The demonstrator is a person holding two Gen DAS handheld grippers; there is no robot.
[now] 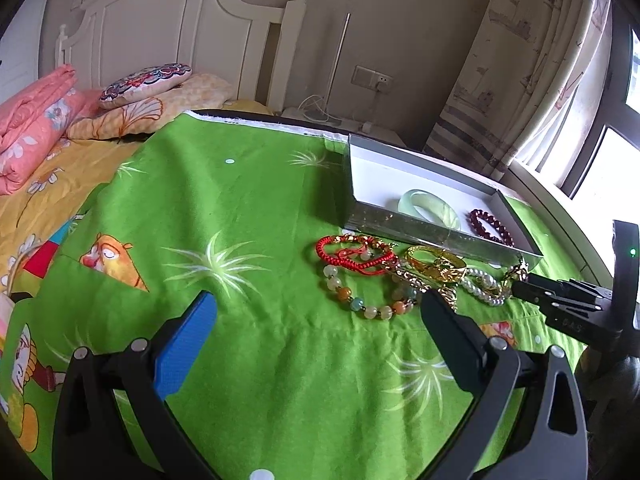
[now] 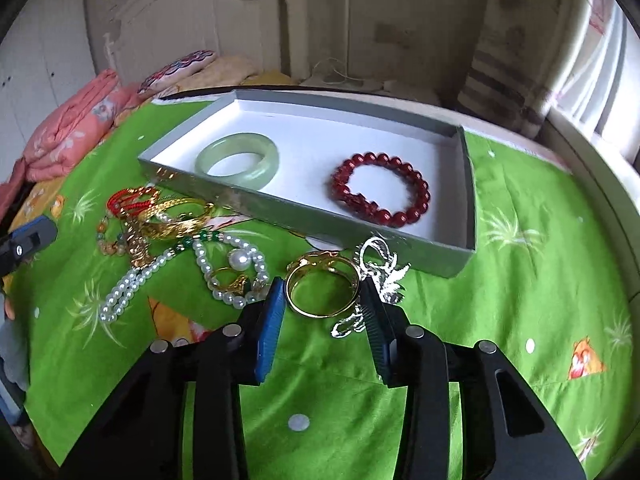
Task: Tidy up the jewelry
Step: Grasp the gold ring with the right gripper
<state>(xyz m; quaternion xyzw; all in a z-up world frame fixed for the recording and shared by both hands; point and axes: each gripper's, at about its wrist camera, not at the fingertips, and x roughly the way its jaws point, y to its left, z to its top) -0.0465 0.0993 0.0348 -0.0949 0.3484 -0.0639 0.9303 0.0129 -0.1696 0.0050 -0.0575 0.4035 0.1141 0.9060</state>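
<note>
Right wrist view puts my right tongs [image 2: 322, 300] low over the green cloth [image 2: 520, 320], and a gold ring [image 2: 320, 292] sits squarely between the two fingers, its sides touching or nearly touching both pads; I cannot tell whether it is truly pinched, so I call the jaws narrow around it. A silver chain [image 2: 380, 276] lies just beside the ring, partly hidden behind the right finger. Beyond the tips stands the grey tray [image 2: 466, 216], with a jade bangle [image 2: 238, 158] and a dark red bead bracelet [image 2: 382, 190] resting apart on its white floor. To the left of the tongs lies a pearl necklace [image 2: 168, 272], tangled with gold pieces I cannot separate. From the left wrist view, my left tongs [image 1: 316, 312] hang wide apart over bare cloth, holding nothing, with a red cord bracelet [image 1: 352, 254] and a pastel bead bracelet [image 1: 364, 296] just ahead of the right finger. The right tongs enter there at the right edge, their tips buried in the jewelry heap.
</note>
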